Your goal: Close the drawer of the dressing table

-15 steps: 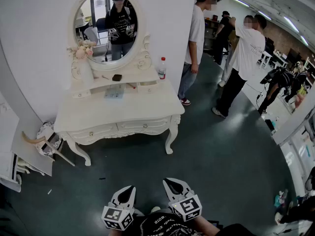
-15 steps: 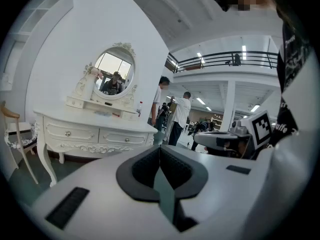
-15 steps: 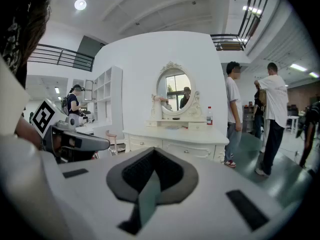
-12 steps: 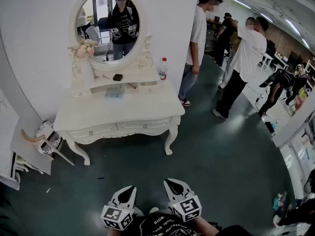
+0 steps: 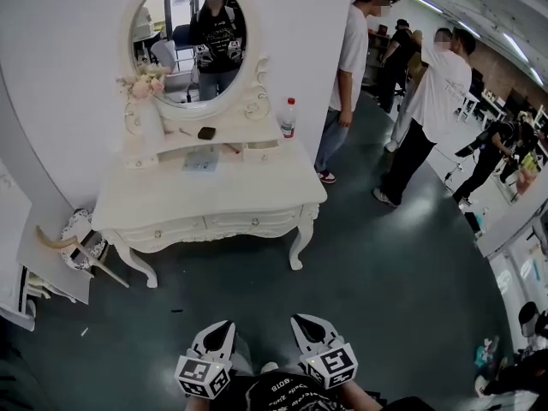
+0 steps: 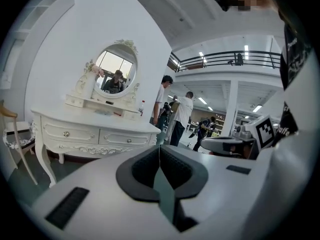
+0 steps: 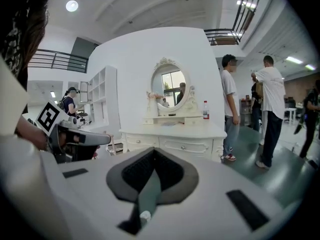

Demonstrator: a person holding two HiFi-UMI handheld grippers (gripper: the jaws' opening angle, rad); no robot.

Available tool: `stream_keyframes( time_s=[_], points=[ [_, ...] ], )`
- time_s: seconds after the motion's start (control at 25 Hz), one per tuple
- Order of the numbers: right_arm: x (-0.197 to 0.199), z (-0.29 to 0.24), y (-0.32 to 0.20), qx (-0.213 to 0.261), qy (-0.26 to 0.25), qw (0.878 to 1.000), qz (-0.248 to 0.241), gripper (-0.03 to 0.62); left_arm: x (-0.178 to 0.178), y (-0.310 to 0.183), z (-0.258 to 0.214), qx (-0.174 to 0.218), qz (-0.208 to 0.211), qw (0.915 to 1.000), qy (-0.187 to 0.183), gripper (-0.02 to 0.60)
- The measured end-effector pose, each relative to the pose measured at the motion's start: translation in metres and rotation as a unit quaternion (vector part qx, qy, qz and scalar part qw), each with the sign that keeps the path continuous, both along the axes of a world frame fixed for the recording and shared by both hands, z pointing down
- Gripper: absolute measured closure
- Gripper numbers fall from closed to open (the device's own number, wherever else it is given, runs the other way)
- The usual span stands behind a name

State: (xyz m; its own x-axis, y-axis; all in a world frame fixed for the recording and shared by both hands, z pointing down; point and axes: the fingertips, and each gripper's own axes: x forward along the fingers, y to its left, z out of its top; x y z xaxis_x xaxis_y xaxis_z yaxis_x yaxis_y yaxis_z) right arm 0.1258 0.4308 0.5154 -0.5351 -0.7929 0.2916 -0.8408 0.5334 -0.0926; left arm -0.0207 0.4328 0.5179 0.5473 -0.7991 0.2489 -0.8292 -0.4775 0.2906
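The white dressing table with an oval mirror stands against the wall, well ahead of me. Its two wide front drawers look flush. A small upper drawer juts forward from the shelf at the right. My left gripper and right gripper are low in the head view, far short of the table, both shut and holding nothing. In the left gripper view the table lies ahead to the left of the shut left gripper. In the right gripper view the table is straight ahead of the right gripper.
Two people stand to the right of the table, with others behind them. A chair and white boards lie at its left. A bottle, flowers and small items rest on the table. Dark green floor separates me from it.
Both grippers keep about the same place low in the head view. The view has drifted slightly and the people at the right have shifted a little.
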Motion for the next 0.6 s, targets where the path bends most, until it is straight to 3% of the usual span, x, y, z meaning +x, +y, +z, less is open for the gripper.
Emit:
stream_keyframes(
  time_s=[0.6],
  points=[
    [-0.026,0.011,-0.092,-0.026,0.004,0.999,0.022,0.583,-0.022,-0.106,0.016,-0.031,0.052,0.9981,-0.009,0.565]
  ],
)
